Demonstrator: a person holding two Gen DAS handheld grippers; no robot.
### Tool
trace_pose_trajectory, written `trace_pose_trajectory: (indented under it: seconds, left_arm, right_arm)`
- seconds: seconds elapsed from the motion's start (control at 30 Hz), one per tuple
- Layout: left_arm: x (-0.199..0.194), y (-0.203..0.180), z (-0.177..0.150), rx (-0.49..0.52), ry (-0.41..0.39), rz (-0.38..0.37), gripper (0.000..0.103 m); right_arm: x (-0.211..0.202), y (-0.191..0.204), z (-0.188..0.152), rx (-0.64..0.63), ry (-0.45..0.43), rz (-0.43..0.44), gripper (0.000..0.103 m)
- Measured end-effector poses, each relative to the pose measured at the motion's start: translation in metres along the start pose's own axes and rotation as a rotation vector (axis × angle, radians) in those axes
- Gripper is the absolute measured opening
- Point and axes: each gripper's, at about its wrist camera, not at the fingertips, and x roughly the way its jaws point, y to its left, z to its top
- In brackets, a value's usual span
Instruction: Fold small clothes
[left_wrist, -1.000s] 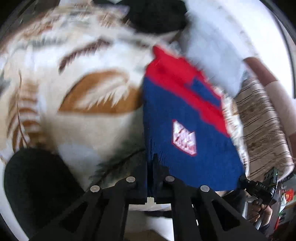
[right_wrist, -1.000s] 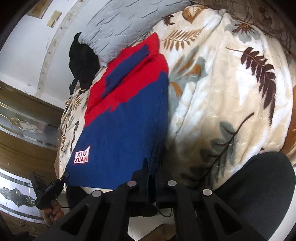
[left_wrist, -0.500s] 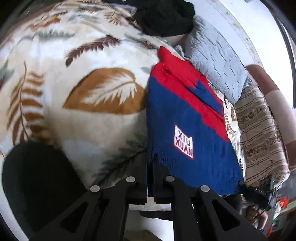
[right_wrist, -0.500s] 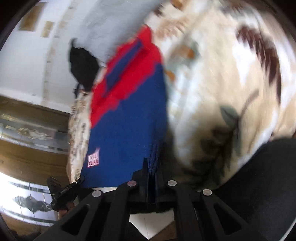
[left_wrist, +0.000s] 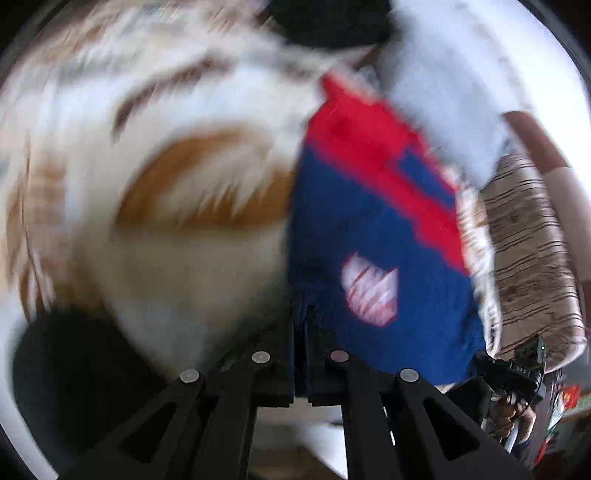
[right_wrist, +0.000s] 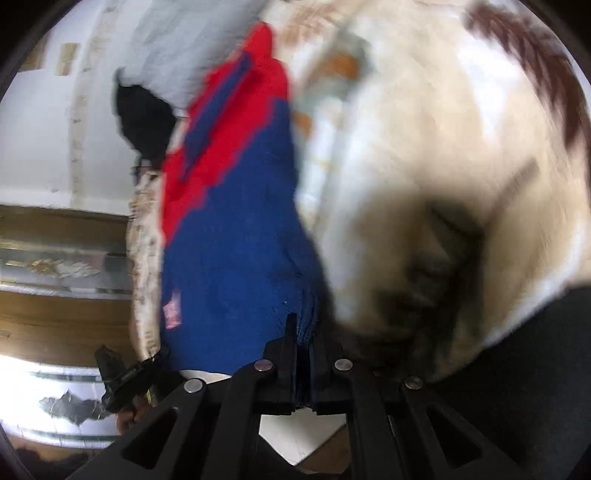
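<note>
Item: blue and red knitted sweater with a white rectangular label patch, spread on a cream plush blanket printed with brown and tan leaves; near hem lifted at both corners. Both views blurred

Left to right, left wrist view:
- black rounded shape, low left, identity not clear
- left gripper, black, two-fingered: jaws together, clamped on the sweater's near left hem corner
- black bundle of cloth, at the far edge of the blanket
- grey quilted pillow, touching the sweater's red far end
- beige cushion with dark striped lines, right of the sweater
- right gripper, seen small at the sweater's near right corner, a hand on its handle

Left to right, right wrist view:
- white wall and wooden panelled furniture with pale decorated bands, beyond the bed edge
- left gripper, small, at the sweater's far hem corner
- right gripper: jaws together, clamped on bunched blue hem

Containers: none in view. Surface: bed covered by the leaf blanket, the sweater lying along it, red end farthest from both grippers
</note>
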Motion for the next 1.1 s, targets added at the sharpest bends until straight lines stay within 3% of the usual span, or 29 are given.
trace_pose_trajectory:
  seconds: [0.07,0.17,0.23,0.33,0.4,0.43,0.47,0.5,0.53,0.6,0.67,0.8,0.9,1.0,1.1]
  left_arm:
    - [-0.009,-0.018,0.036,0.048,-0.053,-0.045,0.004]
    - [-0.006,-0.049,0.099,0.13,-0.13,-0.08,0.004]
    - [0.0,-0.066,0.154,0.159,-0.2,-0.111,0.004]
    - [0.028,-0.083,0.209,0.159,-0.261,-0.091,0.007]
    - [0.074,-0.083,0.248,0.152,-0.262,-0.043,0.022]
    - [0.093,-0.076,0.26,0.14,-0.248,0.014,0.052]
    - [0.121,-0.071,0.271,0.132,-0.211,0.108,0.07]
    - [0.138,-0.062,0.274,0.113,-0.174,0.171,0.07]
    - [0.147,-0.055,0.271,0.113,-0.151,0.189,0.07]
    - [0.141,-0.041,0.259,0.123,-0.177,0.191,0.07]
    - [0.122,-0.032,0.239,0.131,-0.22,0.195,0.07]
    - [0.08,-0.02,0.184,0.101,-0.215,0.092,0.07]
    - [0.077,-0.017,0.14,0.013,-0.19,0.029,0.071]
    - [0.102,-0.024,0.121,-0.03,-0.136,0.023,0.071]
    - [0.124,-0.028,0.128,-0.077,-0.164,0.098,0.071]
  right_arm:
    - [-0.007,0.015,0.02,-0.027,-0.028,0.056,0.005]
    - [-0.019,0.047,0.082,-0.1,-0.098,0.129,0.005]
    - [-0.025,0.075,0.138,-0.161,-0.172,0.167,0.005]
    - [-0.023,0.108,0.222,-0.186,-0.3,0.184,0.005]
    - [-0.002,0.11,0.277,-0.169,-0.355,0.173,0.01]
    - [0.013,0.109,0.295,-0.191,-0.349,0.153,0.01]
    - [0.031,0.106,0.311,-0.2,-0.339,0.115,0.029]
    - [0.042,0.095,0.322,-0.177,-0.342,0.03,0.061]
    - [0.053,0.08,0.325,-0.126,-0.349,-0.034,0.066]
    - [0.056,0.061,0.306,-0.088,-0.351,-0.029,0.065]
    - [0.055,0.064,0.278,-0.127,-0.346,-0.029,0.066]
    - [0.044,0.056,0.195,-0.142,-0.279,0.022,0.065]
    - [0.055,0.052,0.14,-0.056,-0.199,0.108,0.066]
    - [0.073,0.06,0.123,-0.036,-0.161,0.12,0.066]
    - [0.09,0.053,0.142,0.067,-0.231,0.113,0.064]
